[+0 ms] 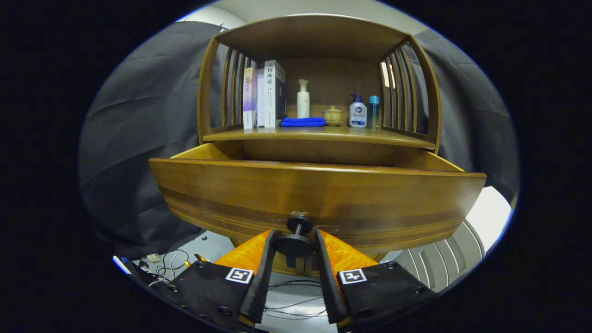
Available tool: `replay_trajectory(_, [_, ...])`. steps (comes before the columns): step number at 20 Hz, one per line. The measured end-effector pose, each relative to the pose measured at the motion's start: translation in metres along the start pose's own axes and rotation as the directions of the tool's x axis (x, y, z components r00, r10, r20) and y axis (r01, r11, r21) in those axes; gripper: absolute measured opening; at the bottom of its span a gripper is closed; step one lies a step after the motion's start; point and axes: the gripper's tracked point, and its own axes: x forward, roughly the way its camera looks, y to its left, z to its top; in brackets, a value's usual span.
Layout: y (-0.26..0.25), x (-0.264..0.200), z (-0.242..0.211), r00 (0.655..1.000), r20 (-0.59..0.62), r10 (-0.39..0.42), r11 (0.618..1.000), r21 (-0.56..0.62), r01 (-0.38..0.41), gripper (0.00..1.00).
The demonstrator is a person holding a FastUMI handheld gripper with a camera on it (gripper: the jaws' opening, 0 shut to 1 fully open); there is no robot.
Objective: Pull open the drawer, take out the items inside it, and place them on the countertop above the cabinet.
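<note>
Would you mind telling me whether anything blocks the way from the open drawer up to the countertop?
Nothing visible does: the gripper grips the dark round knob of the wooden drawer, and the countertop's front strip is bare.

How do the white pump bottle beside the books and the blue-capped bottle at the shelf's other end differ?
The white pump bottle is taller, opaque and white-topped, standing toward the back by the books. The blue-capped bottle is shorter, see-through bluish, near the slatted side. Both stand upright. The gripper fingers clamp the drawer knob.

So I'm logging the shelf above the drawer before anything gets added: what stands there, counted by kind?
Upright books: 3
Bottles: 3, white pump bottle, white blue-capped pump bottle, slim blue bottle
Folded blue cloth: 1
Small tan lidded cup: 1
Total: 8
</note>
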Motion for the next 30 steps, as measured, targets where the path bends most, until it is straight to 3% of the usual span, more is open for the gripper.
replay_trajectory(5, [-0.001, -0.024, 0.046, 0.99, 0.14, 0.03, 0.996, -0.089, -0.018, 0.98])
replay_trajectory(10, [-0.01, -0.025, 0.098, 0.983, 0.176, 0.043, 0.999, -0.038, -0.037, 0.98])
replay_trajectory(15, [-0.028, 0.001, 0.129, 0.994, 0.096, 0.048, 0.997, 0.056, -0.053, 0.97])
replay_trajectory(23, [-0.034, 0.045, 0.133, 0.996, -0.064, 0.061, 0.997, 0.05, -0.058, 0.96])
replay_trajectory(30, [-0.022, 0.077, 0.12, 0.974, -0.208, 0.086, 0.995, 0.064, -0.074, 0.96])
